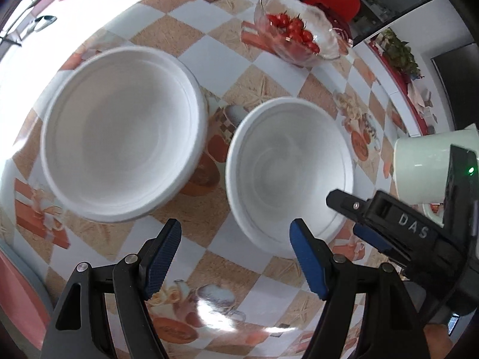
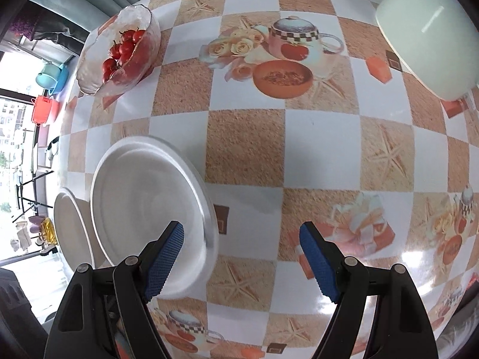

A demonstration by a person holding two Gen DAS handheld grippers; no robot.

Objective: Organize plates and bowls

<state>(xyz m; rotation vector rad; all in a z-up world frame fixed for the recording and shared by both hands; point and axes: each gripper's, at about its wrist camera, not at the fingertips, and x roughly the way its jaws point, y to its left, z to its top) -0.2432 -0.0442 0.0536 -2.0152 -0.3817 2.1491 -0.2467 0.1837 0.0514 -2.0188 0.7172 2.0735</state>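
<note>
Two white bowls stand side by side on the checked tablecloth: a larger one (image 1: pixel 122 131) and a smaller one (image 1: pixel 287 173). My left gripper (image 1: pixel 235 234) hangs open above the cloth at their near side, its right finger (image 1: pixel 305 257) over the smaller bowl's near rim. My right gripper (image 1: pixel 353 218) comes in from the right at that bowl's rim. In the right wrist view the right gripper (image 2: pixel 242 234) is open and straddles the smaller bowl's (image 2: pixel 143 203) right rim, with nothing pressed between the pads. The larger bowl (image 2: pixel 67 227) shows behind it.
A glass bowl of cherry tomatoes (image 1: pixel 296 36) (image 2: pixel 119 51) stands farther back on the table. A pale green bowl (image 1: pixel 425 164) (image 2: pixel 428 33) sits to the right of the white bowls. The table edge (image 1: pixel 18 272) runs along the left.
</note>
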